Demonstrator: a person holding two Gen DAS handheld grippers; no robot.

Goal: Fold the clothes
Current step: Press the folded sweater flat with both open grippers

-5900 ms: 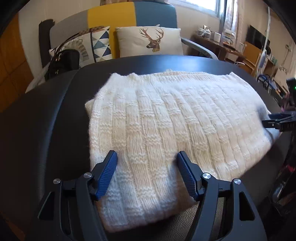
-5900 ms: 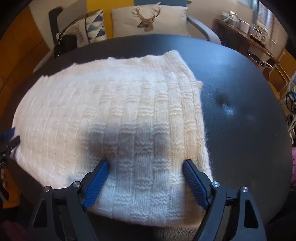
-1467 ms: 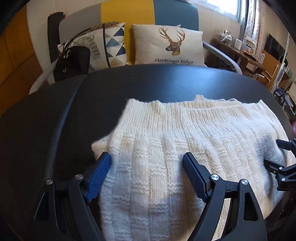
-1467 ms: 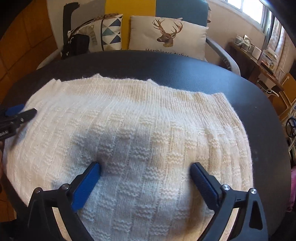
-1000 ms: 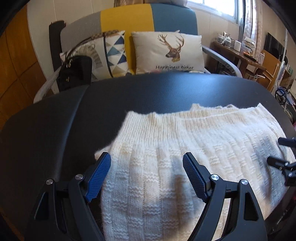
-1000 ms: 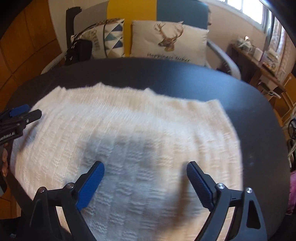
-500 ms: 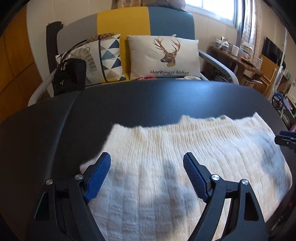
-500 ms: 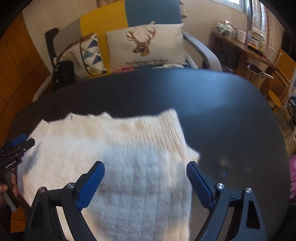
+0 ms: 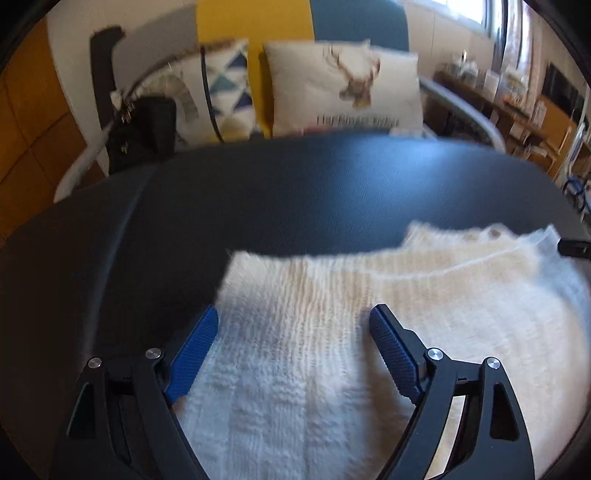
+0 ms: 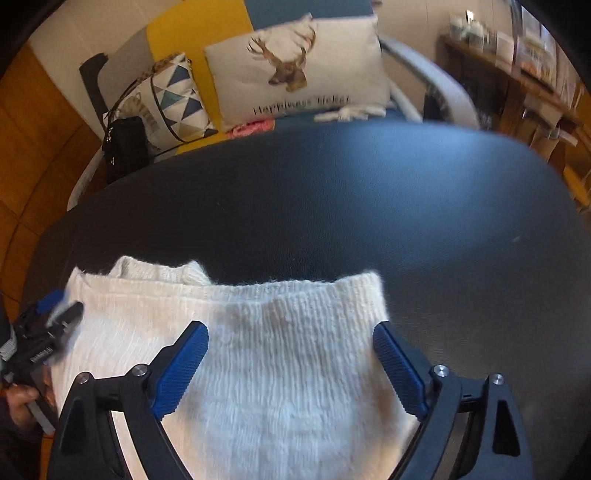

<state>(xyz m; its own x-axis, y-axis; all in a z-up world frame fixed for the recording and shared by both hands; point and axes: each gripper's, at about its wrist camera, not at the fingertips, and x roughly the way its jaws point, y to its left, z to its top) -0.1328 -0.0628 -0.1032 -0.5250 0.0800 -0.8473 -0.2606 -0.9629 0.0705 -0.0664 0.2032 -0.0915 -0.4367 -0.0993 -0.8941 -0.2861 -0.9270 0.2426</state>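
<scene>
Moved since earlier frames: cream basket-weave knit sweater now shorter front-to-back, more bare black padded surface beyond it, far edge showing stacked layers. Left gripper — jaws have just been opening, wide, knit beneath, nothing clamped. Right gripper — wide, empty, at garment's right edge. Step, by judgement: repositioning between folds. Next move calls for pinching an edge on each side, carrying both over evenly.

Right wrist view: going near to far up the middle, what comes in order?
right gripper → white knit sweater → bare black table → deer pillow on the sofa
</scene>
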